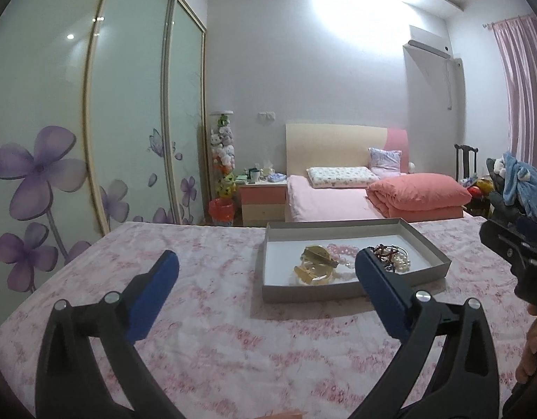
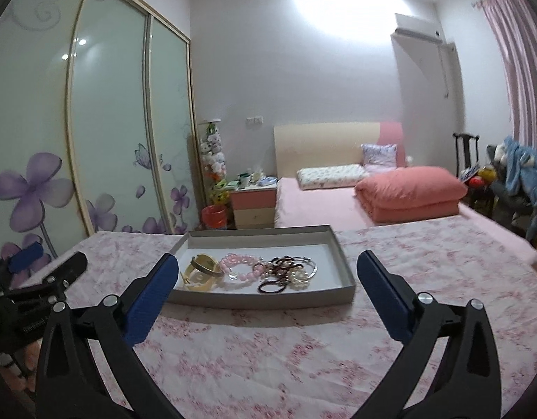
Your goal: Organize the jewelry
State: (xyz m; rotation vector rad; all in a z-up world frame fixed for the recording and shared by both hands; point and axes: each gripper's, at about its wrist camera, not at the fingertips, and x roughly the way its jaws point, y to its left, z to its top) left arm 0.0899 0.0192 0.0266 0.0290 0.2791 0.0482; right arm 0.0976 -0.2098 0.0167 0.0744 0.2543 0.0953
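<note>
A bedroom table under a pink floral cloth (image 2: pixel 268 349) carries a shallow grey tray (image 2: pixel 345 276) of jewelry (image 2: pixel 254 270) toward its far side. Both tongs hover near, tilted slightly down: the left gripper (image 1: pixel 266 269) and right gripper (image 2: pixel 266 269) gape wide, holding nothing.

It was a home bedroom. A bed with a cream-and-pink headboard (image 2: pixel 338 146), a folded salmon quilt (image 2: pixel 411 190) and pillows stood against the far wall, beside a pink-and-cream nightstand (image 2: pixel 252 207). Frosted sliding wardrobe doors with purple flowers (image 1: pixel 129 104), pink curtains (image 1: pixel 527 87) and a wall air conditioner (image 1: pixel 429 40) filled the room.
</note>
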